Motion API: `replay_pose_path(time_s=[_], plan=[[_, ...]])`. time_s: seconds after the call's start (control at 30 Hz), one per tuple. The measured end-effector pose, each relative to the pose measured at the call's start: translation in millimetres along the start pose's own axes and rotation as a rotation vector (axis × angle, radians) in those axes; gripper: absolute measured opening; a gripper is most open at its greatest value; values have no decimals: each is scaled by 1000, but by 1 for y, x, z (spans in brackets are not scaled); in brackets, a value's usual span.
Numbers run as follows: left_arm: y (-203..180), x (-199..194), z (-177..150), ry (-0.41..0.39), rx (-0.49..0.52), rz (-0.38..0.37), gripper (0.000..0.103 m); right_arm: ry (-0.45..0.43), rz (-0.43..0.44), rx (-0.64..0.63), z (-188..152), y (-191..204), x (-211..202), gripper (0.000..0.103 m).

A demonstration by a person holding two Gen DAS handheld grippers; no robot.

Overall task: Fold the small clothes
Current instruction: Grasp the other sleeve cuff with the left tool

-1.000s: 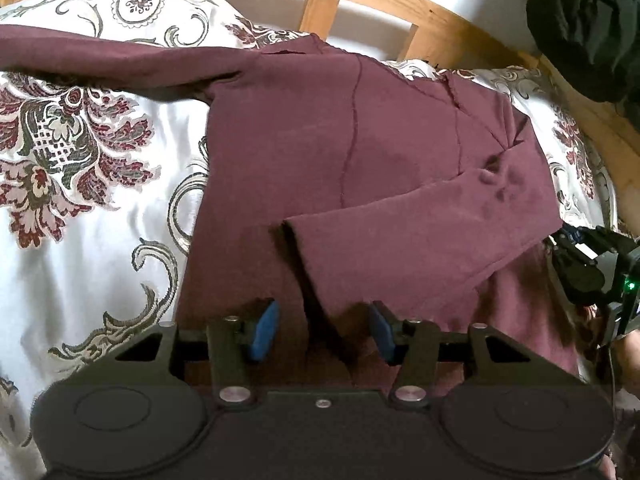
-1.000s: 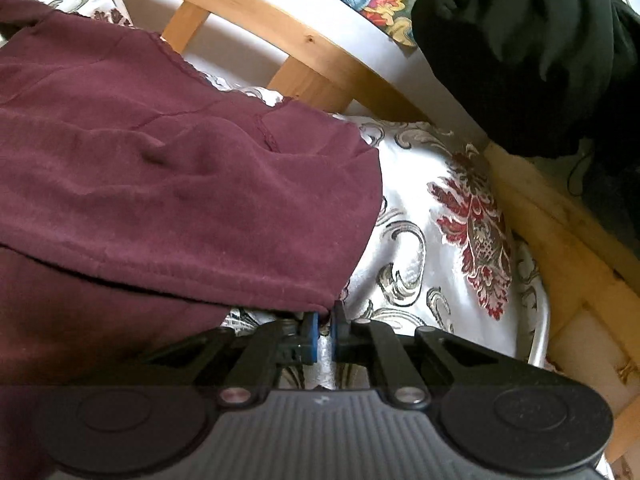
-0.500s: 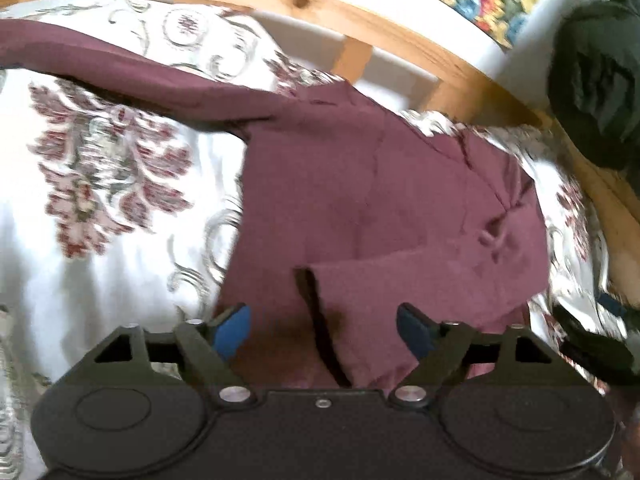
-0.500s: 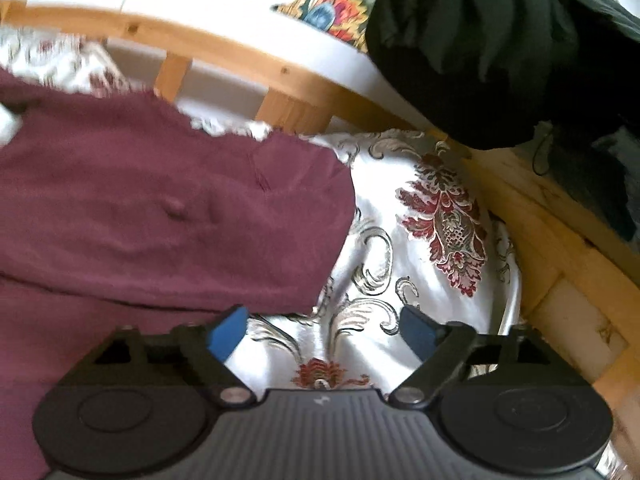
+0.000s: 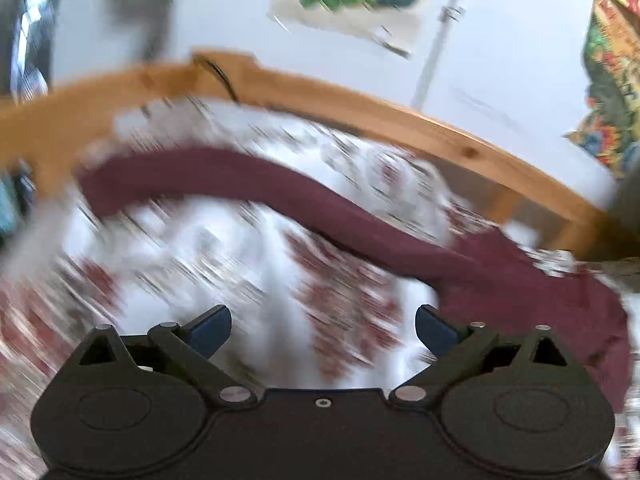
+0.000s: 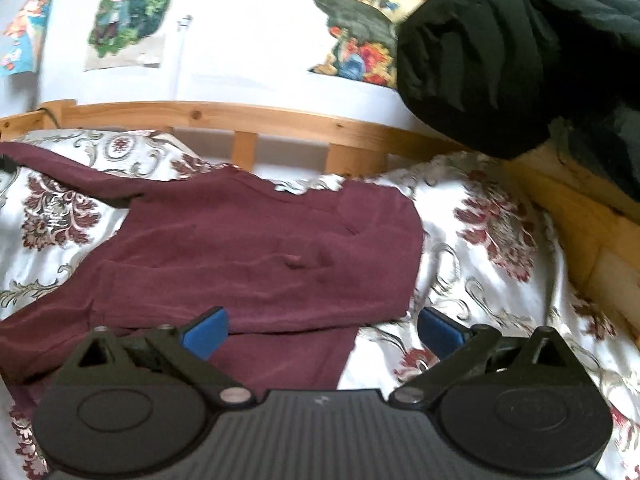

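A maroon long-sleeved top (image 6: 256, 256) lies flat on a white bedspread (image 6: 488, 248) patterned with dark red flowers. One sleeve is folded across its body; the other sleeve (image 5: 256, 188) stretches out to the left, blurred in the left wrist view. My right gripper (image 6: 323, 330) hovers over the top's lower right edge, its jaws still opening, with nothing between the blue pads. My left gripper (image 5: 323, 330) is above bare bedspread left of the top's body, jaws also opening and empty.
A wooden bed rail (image 6: 280, 120) runs along the far side and the right. A black garment (image 6: 500, 52) hangs at the upper right. Posters (image 6: 124, 12) are on the white wall behind.
Both grippers opened wide and let go of the folded sleeve. Both lifted and tilted up; the left one swung left, from over the top's body to the outstretched sleeve.
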State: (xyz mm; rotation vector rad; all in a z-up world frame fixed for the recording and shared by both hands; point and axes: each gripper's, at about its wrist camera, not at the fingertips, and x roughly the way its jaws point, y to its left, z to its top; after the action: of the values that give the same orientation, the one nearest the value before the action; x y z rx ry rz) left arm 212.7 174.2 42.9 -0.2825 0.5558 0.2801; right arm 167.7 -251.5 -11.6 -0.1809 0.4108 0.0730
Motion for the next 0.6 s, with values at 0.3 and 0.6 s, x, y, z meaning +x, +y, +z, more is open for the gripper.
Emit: replay_pose_path(time_s=[0.3,0.6], plan=[[44,35,71,50,341,226,101,-26,42,-13,3,13,14,103],[43,84,89,241,545,364,82,-18,54,-14,2,17,14,103]])
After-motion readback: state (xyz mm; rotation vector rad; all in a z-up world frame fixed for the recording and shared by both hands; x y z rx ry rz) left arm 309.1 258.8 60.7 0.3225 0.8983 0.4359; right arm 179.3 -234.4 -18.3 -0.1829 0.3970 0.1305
